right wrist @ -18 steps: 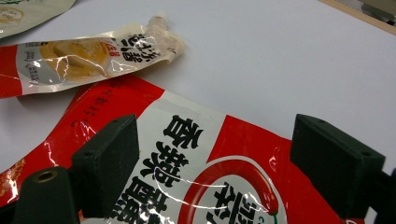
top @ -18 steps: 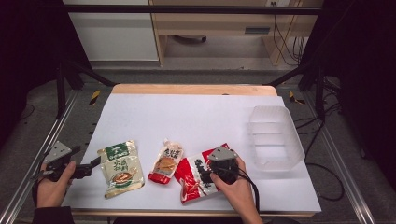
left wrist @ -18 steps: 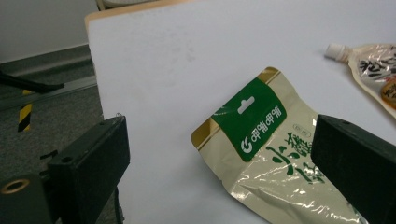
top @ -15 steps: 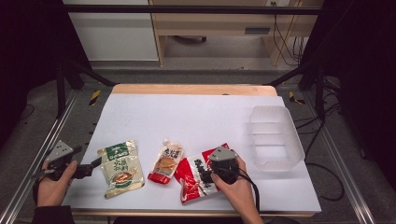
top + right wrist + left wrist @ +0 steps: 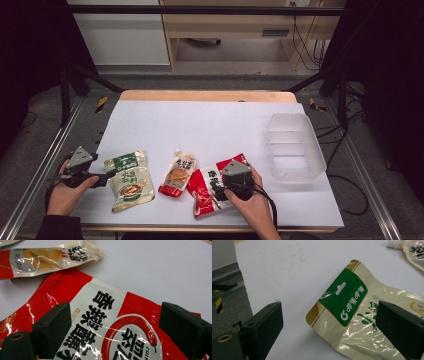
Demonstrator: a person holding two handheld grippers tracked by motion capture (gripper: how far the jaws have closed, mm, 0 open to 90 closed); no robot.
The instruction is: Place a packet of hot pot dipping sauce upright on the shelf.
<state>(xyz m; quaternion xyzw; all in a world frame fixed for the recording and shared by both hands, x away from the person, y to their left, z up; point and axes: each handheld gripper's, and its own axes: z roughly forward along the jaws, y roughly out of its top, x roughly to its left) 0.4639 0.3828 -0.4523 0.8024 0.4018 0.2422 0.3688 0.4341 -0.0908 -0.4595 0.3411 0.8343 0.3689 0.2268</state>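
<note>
high view: white table [image 5: 210, 125] w/ three snack packs near the front edge and a clear plastic tray [image 5: 295, 147] at the right side. left gripper [image 5: 107, 175] is at the left edge of the table, its tip just beside the glossy beige pouch with green header [image 5: 129, 179]. right gripper [image 5: 220, 192] is over the shiny red and white bag with a chili picture [image 5: 207, 192]. between the two packs lies a small red and cream spout pouch [image 5: 177, 174], apart from both.

left gripper view: jaws stand wide, nothing between the pads; the beige pouch [image 5: 354, 315] lies flat under them. its green header has a hang hole and a white "g" logo w/ chinese characters.

right gripper view: jaws also wide, not pressing on anything. the red bag [image 5: 105, 325] lies flat below, w/ big black chinese characters, a red chili drawing and small letters "cuih..." partly readable. the spout pouch [image 5: 50, 257] is behind it, its text too small to read.
</note>
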